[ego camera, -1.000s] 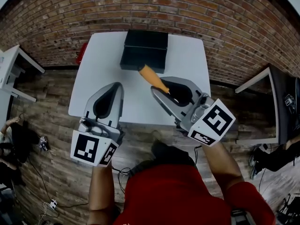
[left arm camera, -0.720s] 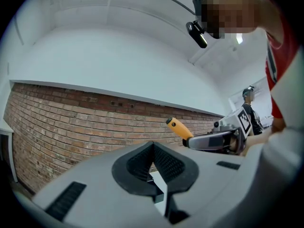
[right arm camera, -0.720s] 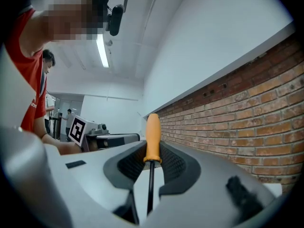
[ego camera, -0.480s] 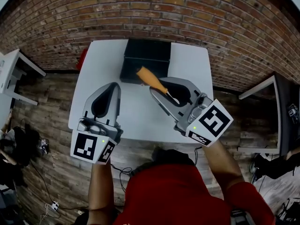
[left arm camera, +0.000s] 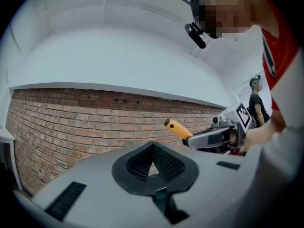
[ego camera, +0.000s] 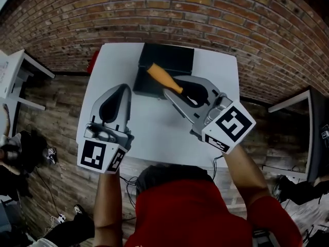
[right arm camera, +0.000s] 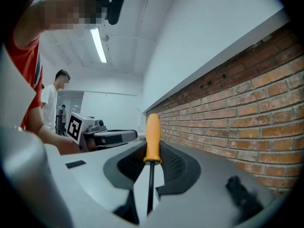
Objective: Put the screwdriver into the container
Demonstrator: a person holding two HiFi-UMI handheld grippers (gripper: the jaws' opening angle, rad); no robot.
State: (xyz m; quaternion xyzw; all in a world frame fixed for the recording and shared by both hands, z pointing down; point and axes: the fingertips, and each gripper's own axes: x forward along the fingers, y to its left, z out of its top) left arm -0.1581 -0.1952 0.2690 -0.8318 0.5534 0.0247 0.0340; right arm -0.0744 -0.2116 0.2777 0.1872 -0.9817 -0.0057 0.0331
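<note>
The right gripper [ego camera: 172, 92] has carried the screwdriver [ego camera: 163, 77] forward, its jaws squeezing the thin shaft while the orange handle pokes past their tips over the black container [ego camera: 169, 58] (left gripper [ego camera: 122, 91] jaws pinched together, holding nothing), so dip down before letting go.

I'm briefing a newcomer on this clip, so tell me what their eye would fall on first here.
The orange-handled screwdriver stands out, clamped by its shaft in the right gripper, its handle showing against the black container at the far side of the white table. The left gripper hangs shut and empty nearer the person, with a brick wall beyond.
</note>
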